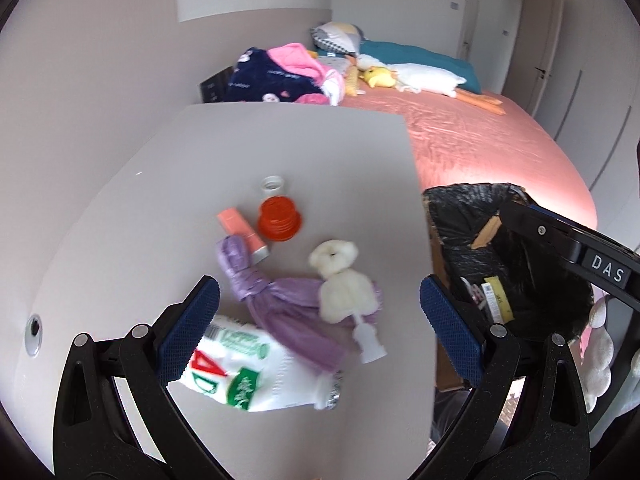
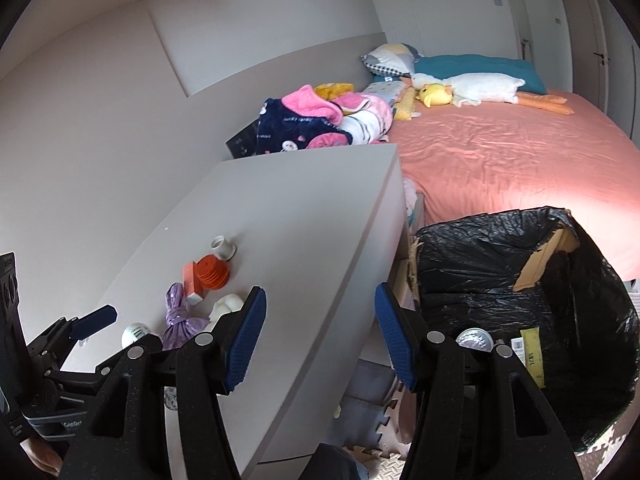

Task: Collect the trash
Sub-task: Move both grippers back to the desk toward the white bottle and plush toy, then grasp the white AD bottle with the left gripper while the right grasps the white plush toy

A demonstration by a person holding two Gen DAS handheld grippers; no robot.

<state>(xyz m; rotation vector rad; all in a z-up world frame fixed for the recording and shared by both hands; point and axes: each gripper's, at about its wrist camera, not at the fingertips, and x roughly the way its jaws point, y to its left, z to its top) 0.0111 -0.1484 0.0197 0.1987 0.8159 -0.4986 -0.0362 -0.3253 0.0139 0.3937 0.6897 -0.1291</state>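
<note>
Trash lies on the grey table [image 1: 280, 140]: a white milk bottle [image 1: 264, 372] on its side, a knotted purple bag [image 1: 280, 308], a white fluffy piece [image 1: 340, 280], an orange cap [image 1: 280, 218], a pink tube [image 1: 240, 232] and a small white cap [image 1: 273, 185]. My left gripper [image 1: 320, 332] hovers open above the bottle and bag, its left pad [image 1: 192, 332] close to the bottle. A box lined with a black bag [image 2: 520, 280] stands right of the table with a can [image 2: 474, 338] and a yellow packet [image 2: 532, 352] inside. My right gripper [image 2: 320, 340] is open and empty over the table's right edge.
A bed with a pink sheet [image 2: 500, 152] runs behind the table and the bin. Clothes [image 2: 320, 120] and plush toys [image 2: 468, 88] lie at its head. Foam floor mats [image 2: 372, 420] show below the table edge. Wardrobe doors [image 1: 580, 80] line the right wall.
</note>
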